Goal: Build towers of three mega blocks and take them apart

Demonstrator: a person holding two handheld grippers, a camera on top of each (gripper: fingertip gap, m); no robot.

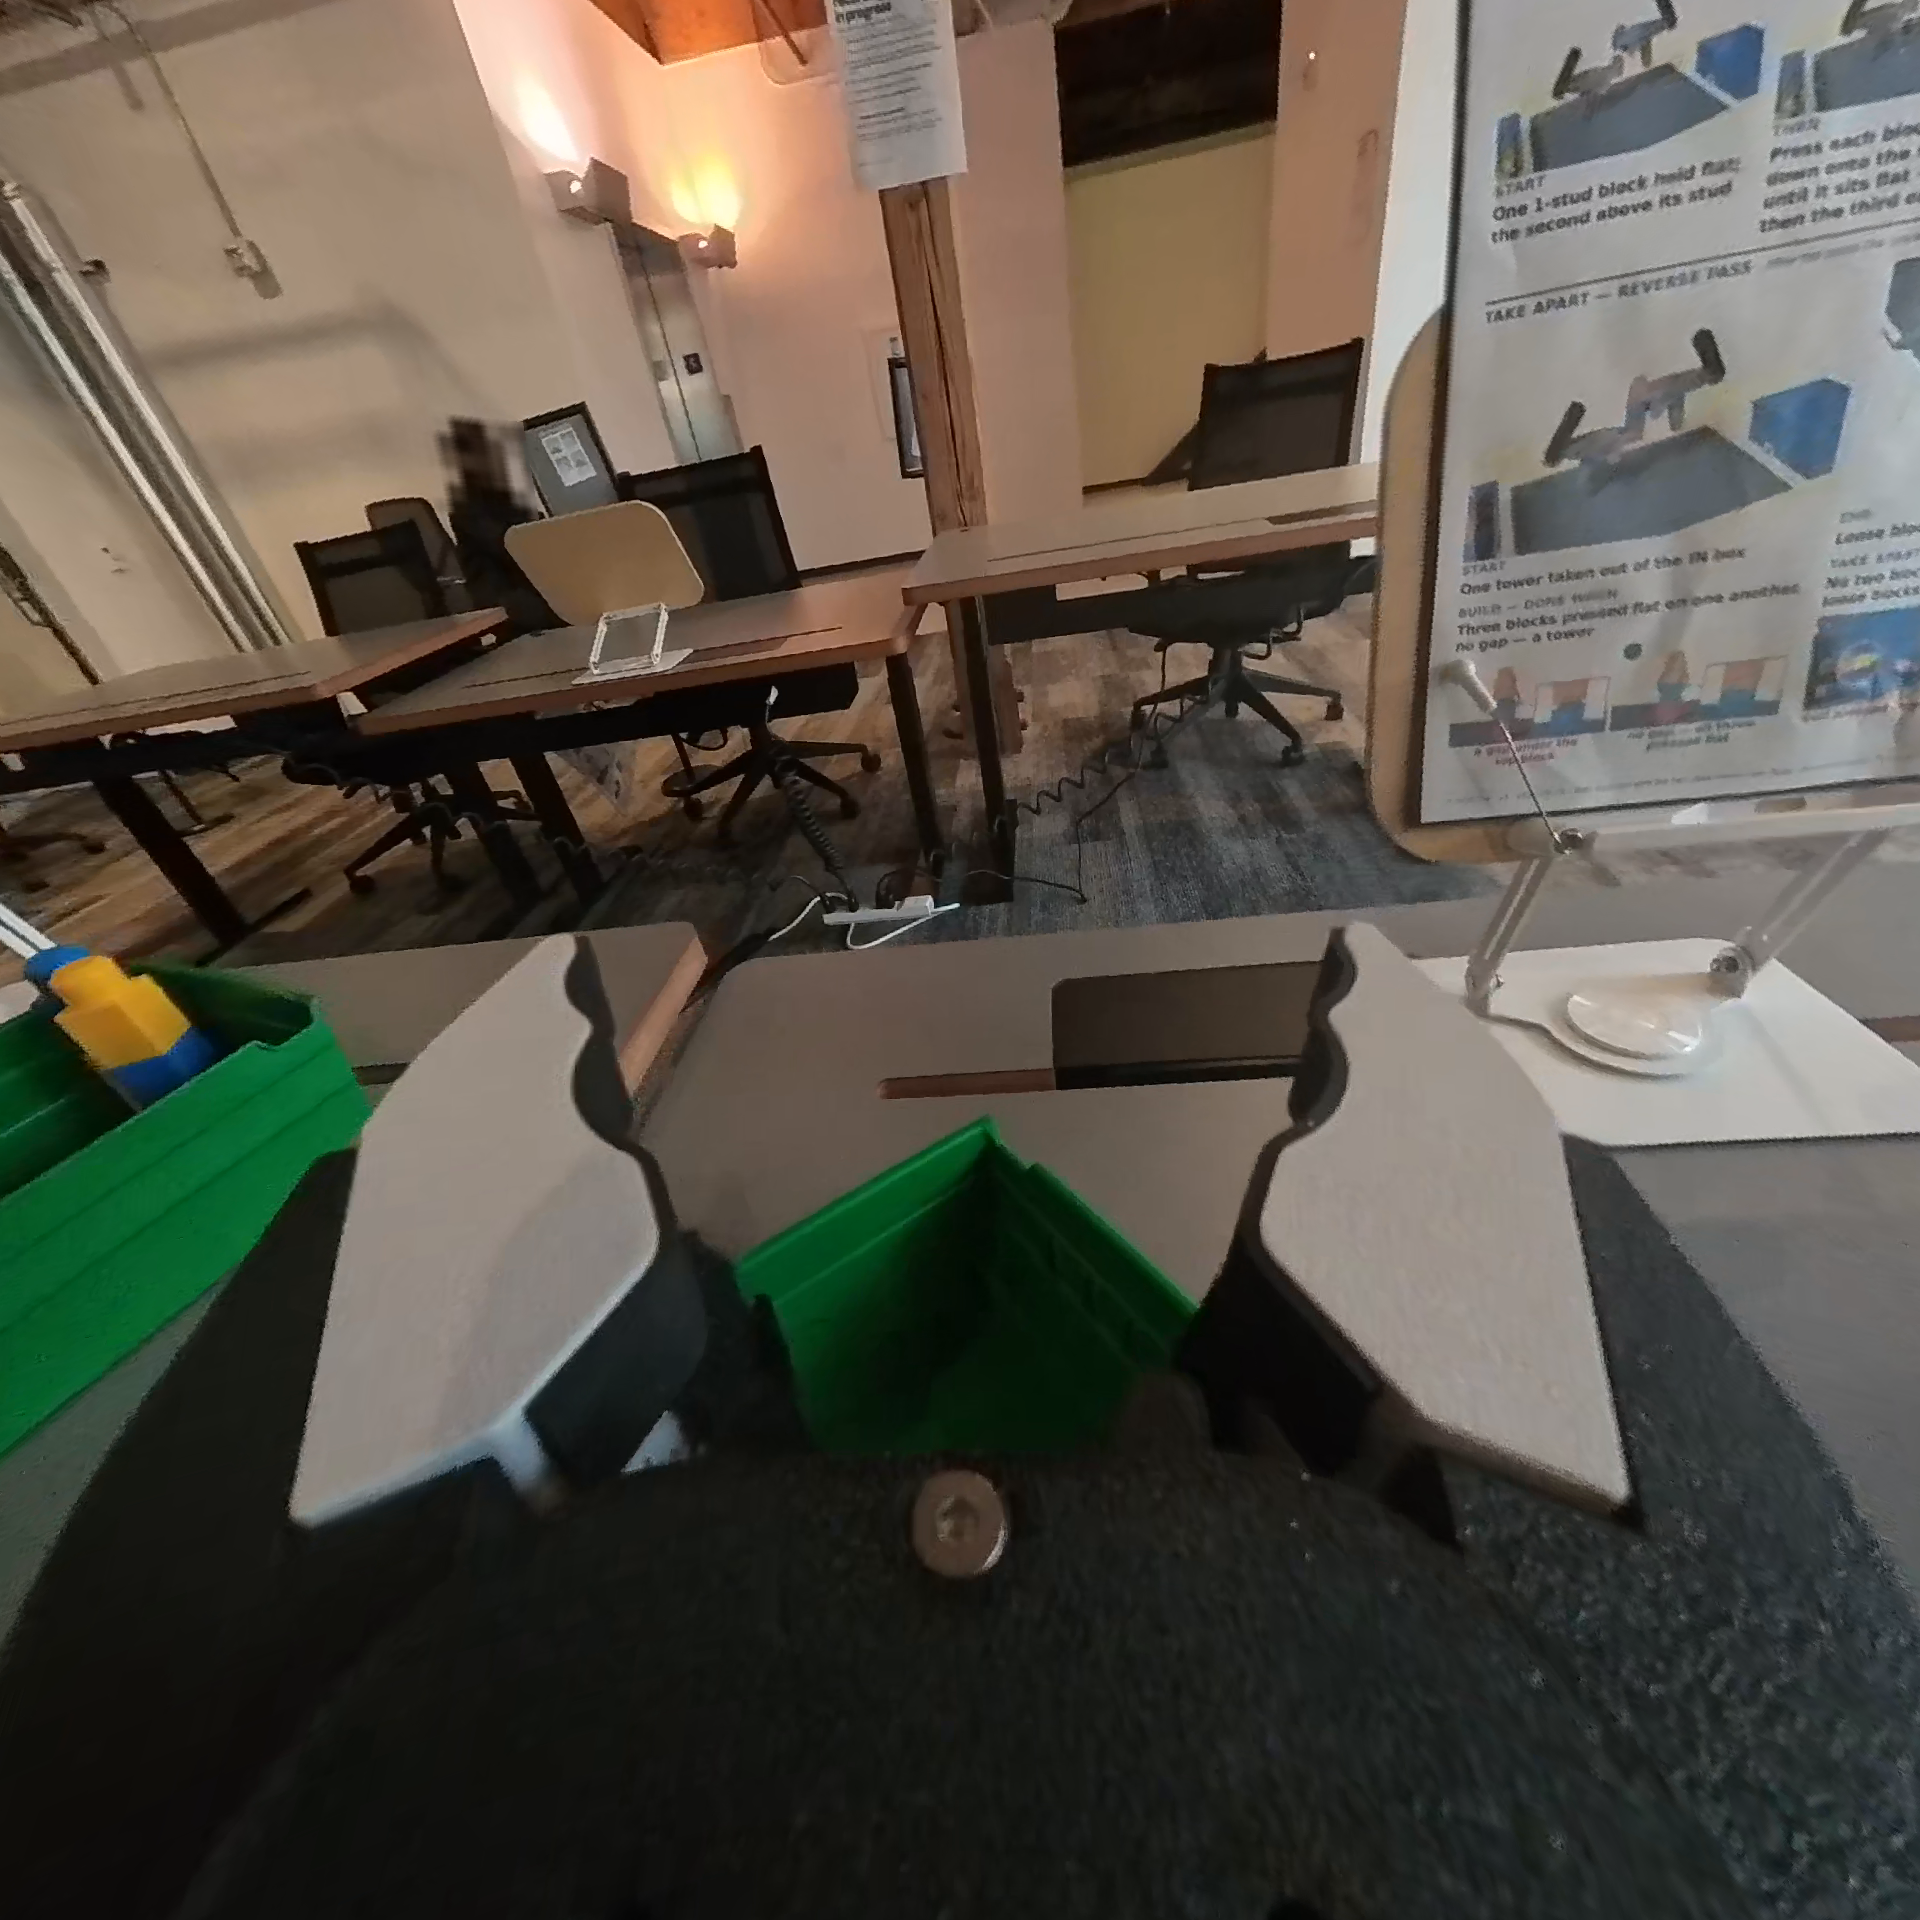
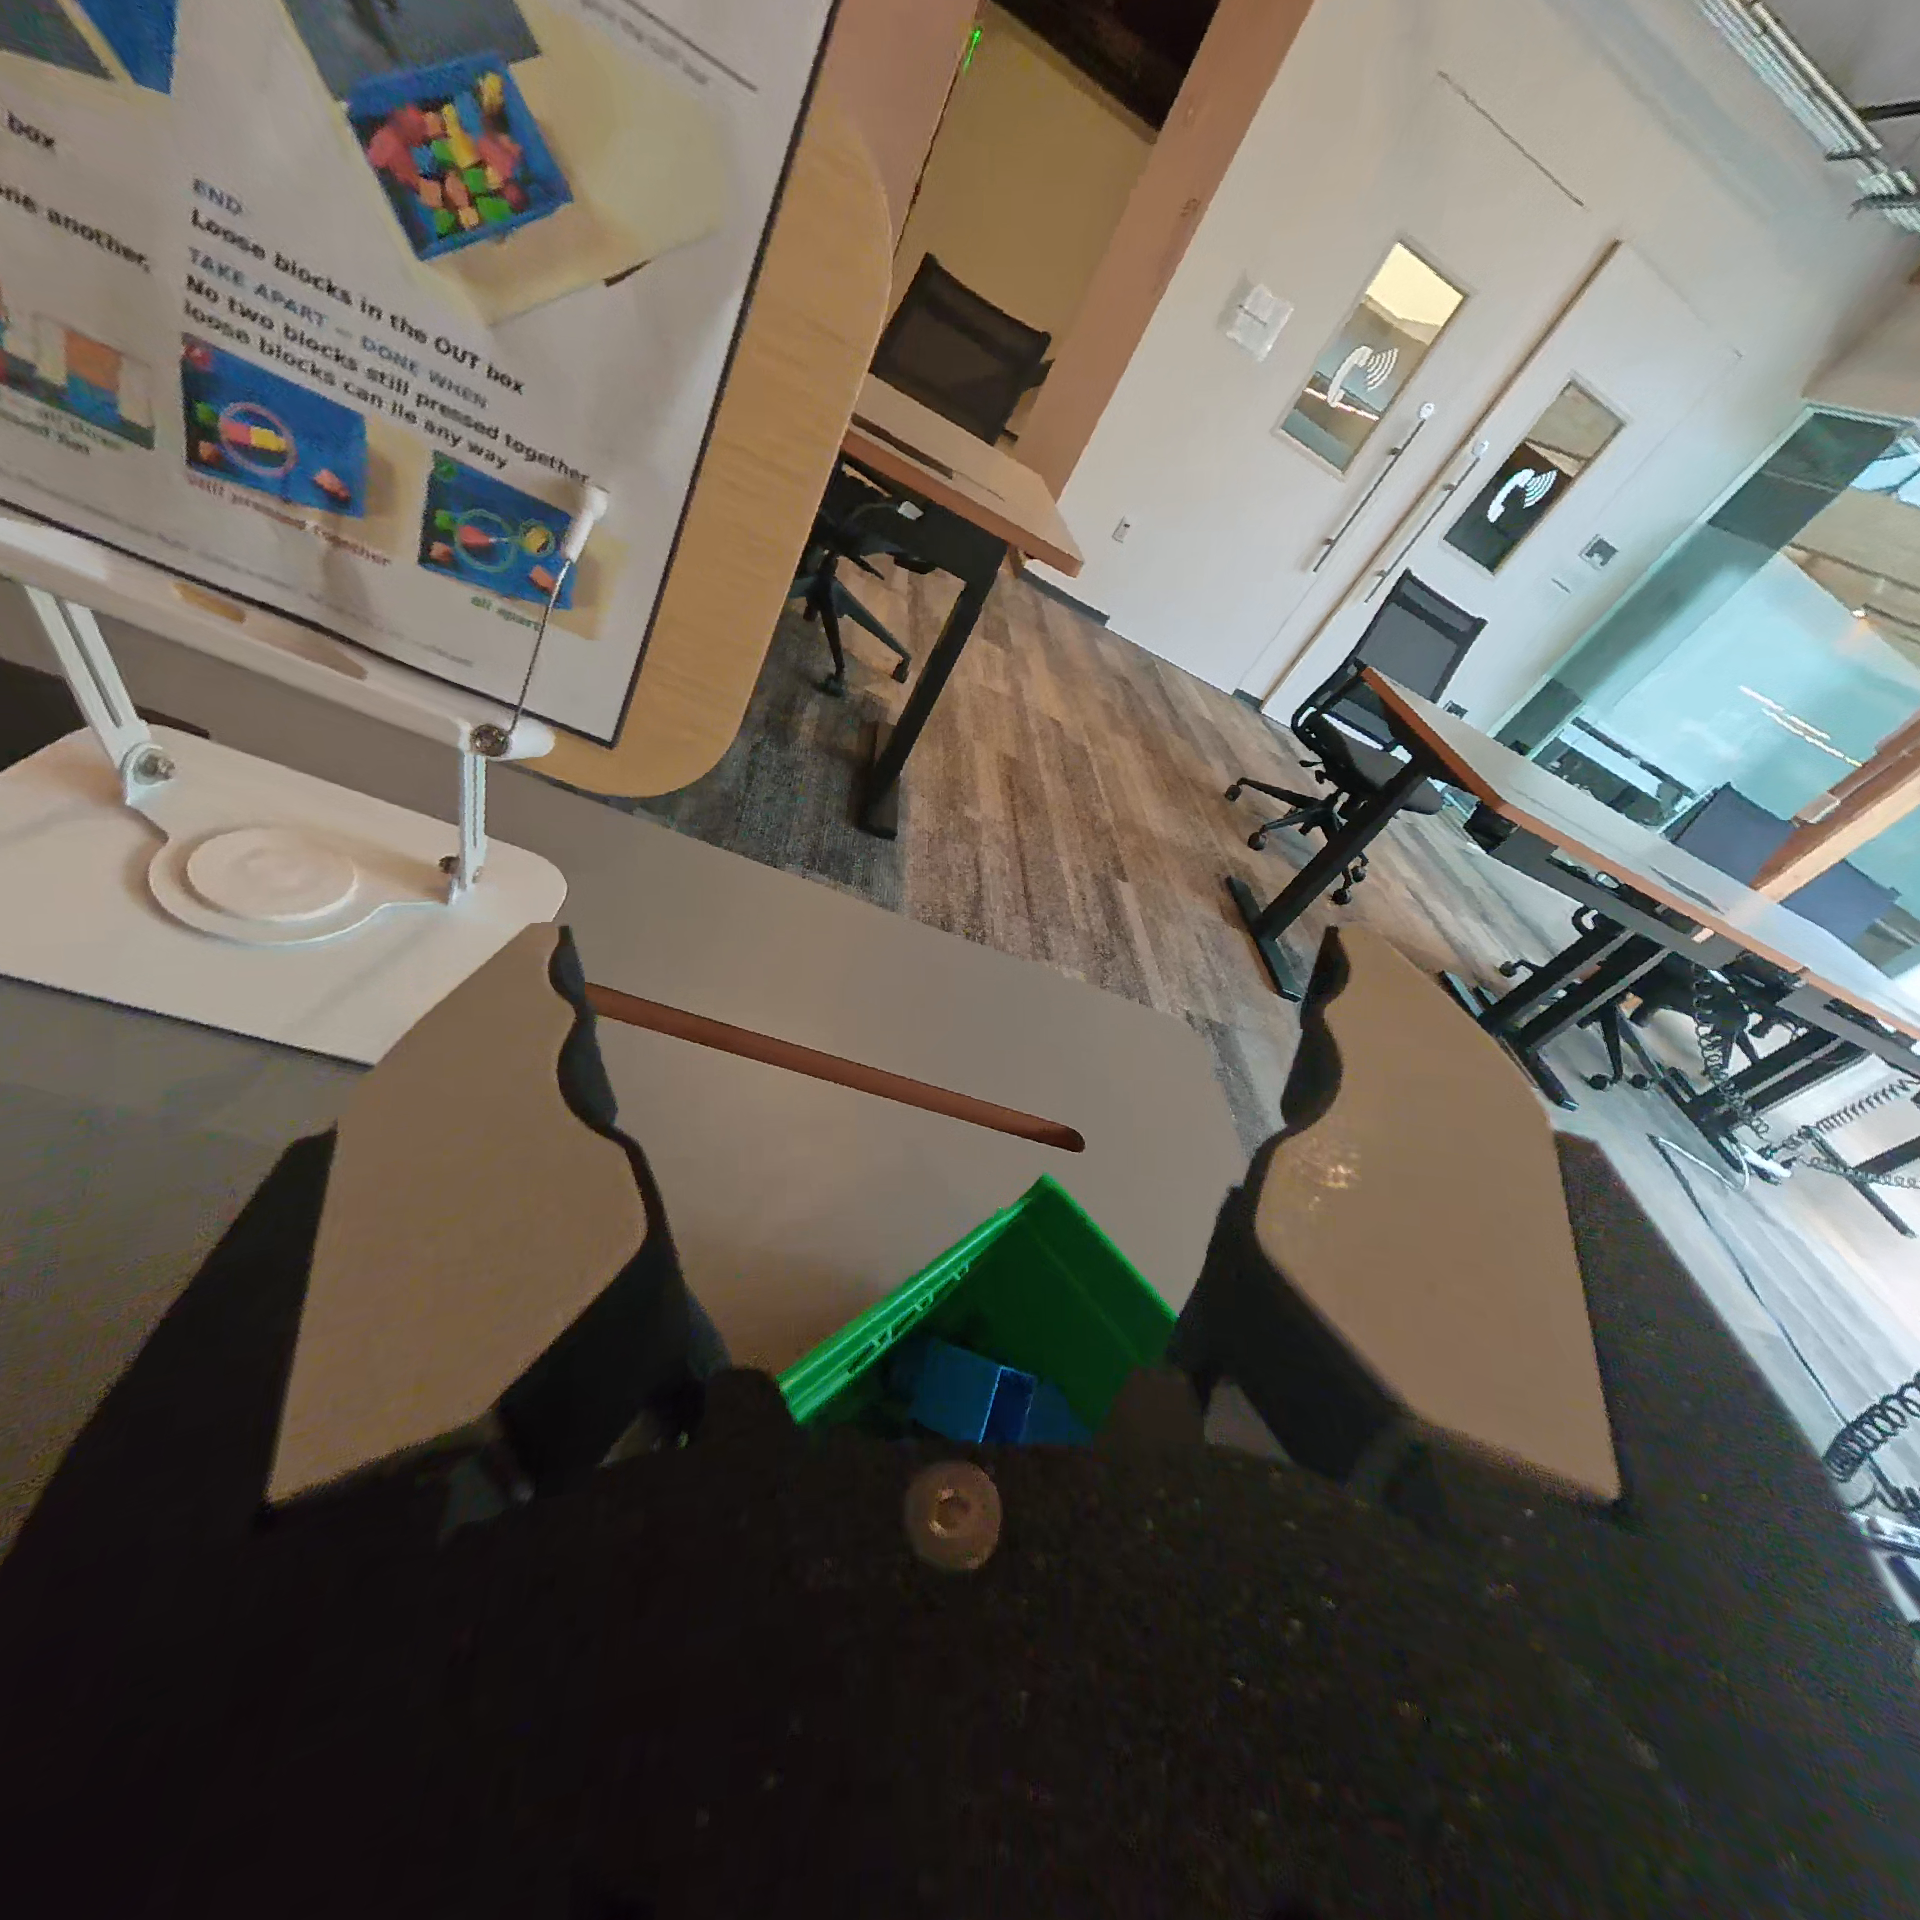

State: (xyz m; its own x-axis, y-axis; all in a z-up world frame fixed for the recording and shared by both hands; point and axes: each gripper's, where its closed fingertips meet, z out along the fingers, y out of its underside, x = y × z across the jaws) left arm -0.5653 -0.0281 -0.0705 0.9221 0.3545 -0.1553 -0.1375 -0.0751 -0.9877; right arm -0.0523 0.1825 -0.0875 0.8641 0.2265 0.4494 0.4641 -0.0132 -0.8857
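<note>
Left hand-held gripper (image 1: 961,1049) spread wide over a green bin (image 1: 966,1299). Right hand-held gripper (image 2: 940,1049) spread too, above another bin (image 2: 1029,1288) with blue blocks (image 2: 977,1397). Stacked tower (image 1: 120,1023) far left.

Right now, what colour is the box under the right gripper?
Green box, clearest in the right wrist view.

The left gripper (image 1: 961,1039) is hanging level and facing forward, its two pale grey fingers (image 1: 488,1226) standing wide apart with nothing between the dark wavy pads. The right gripper (image 2: 945,1049) is tilting, rolled somewhat to one side, and its fingers (image 2: 1434,1278) are likewise spreading wide with nothing gripped. Both black bodies are filling the lower part of their views.
</note>
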